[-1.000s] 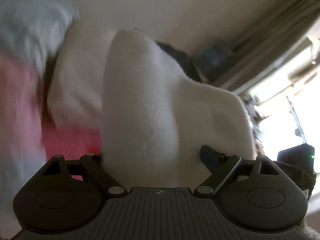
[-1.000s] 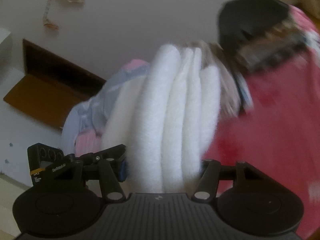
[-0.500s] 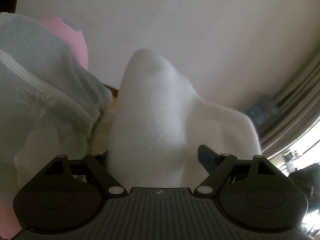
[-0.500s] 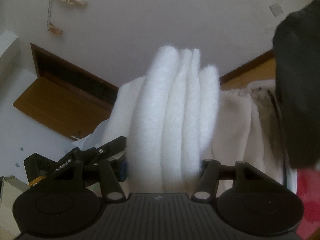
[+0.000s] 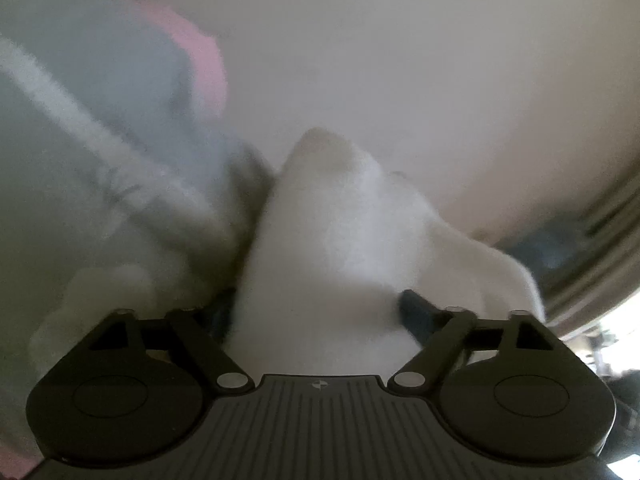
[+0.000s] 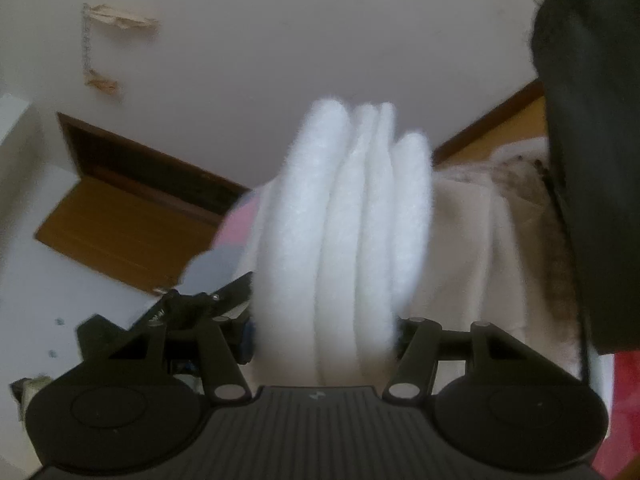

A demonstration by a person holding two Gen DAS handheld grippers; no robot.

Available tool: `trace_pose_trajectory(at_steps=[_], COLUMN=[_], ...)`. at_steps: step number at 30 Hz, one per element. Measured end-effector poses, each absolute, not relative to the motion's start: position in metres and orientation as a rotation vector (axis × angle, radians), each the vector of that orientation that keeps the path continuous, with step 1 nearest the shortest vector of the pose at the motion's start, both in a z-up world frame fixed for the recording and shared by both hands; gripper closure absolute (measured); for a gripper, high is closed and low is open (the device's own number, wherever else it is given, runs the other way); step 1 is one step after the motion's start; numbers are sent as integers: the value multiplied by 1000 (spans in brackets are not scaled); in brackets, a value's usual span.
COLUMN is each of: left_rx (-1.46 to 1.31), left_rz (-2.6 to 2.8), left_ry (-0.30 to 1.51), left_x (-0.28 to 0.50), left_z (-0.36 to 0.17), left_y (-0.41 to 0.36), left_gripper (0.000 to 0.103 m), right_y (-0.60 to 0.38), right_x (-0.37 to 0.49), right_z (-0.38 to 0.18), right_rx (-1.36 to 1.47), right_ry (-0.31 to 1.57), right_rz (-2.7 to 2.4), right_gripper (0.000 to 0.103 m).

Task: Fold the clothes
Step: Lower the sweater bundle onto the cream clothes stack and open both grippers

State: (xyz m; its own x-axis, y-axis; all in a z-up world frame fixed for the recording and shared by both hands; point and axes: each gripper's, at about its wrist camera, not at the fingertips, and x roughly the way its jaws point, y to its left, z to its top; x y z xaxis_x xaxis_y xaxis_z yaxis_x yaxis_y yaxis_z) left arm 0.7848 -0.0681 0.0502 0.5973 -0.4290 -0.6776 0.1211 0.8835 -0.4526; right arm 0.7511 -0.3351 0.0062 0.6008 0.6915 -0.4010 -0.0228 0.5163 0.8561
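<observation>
**Both tongs clamped on white fleece cloth**

The left tongs [image 5: 316, 312] are closed on a bunched fold of the white fleece cloth [image 5: 332, 240], which rises in a blunt peak between the fingers. A pale blue-grey garment [image 5: 100, 140] with a pink patch hangs just beside it, blurred.

The right tongs [image 6: 324, 332] are pinched on several stacked folds of the same white cloth [image 6: 352, 216], standing upright. To their right hang a cream cloth [image 6: 480, 232] and a black garment [image 6: 592, 140]; a wooden door [image 6: 120, 220] shows behind.
</observation>
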Motion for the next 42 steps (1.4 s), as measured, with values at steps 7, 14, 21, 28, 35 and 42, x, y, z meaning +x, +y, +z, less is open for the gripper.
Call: trace_pose_trajectory(at_steps=[7, 14, 21, 28, 35, 42], left_rx=[-305, -85, 71, -74, -144, -89], left_rz=[-293, -427, -362, -254, -235, -416], left_ry=[750, 518, 633, 722, 783, 688], left_x=[767, 725, 762, 794, 791, 690], left_z=[88, 124, 65, 38, 52, 85], left_y=[-41, -67, -121, -109, -109, -82], left_gripper=[9, 17, 32, 27, 16, 15], right_y=[-356, -373, -289, -275, -282, -339], right_x=[734, 694, 737, 777, 774, 641], right_z=[14, 59, 46, 9, 34, 59], right_rx=[801, 595, 241, 155, 133, 171], right_ry=[698, 455, 492, 592, 609, 405], right_rz=[447, 431, 400, 358, 378, 420], right_gripper=[29, 35, 55, 58, 57, 56])
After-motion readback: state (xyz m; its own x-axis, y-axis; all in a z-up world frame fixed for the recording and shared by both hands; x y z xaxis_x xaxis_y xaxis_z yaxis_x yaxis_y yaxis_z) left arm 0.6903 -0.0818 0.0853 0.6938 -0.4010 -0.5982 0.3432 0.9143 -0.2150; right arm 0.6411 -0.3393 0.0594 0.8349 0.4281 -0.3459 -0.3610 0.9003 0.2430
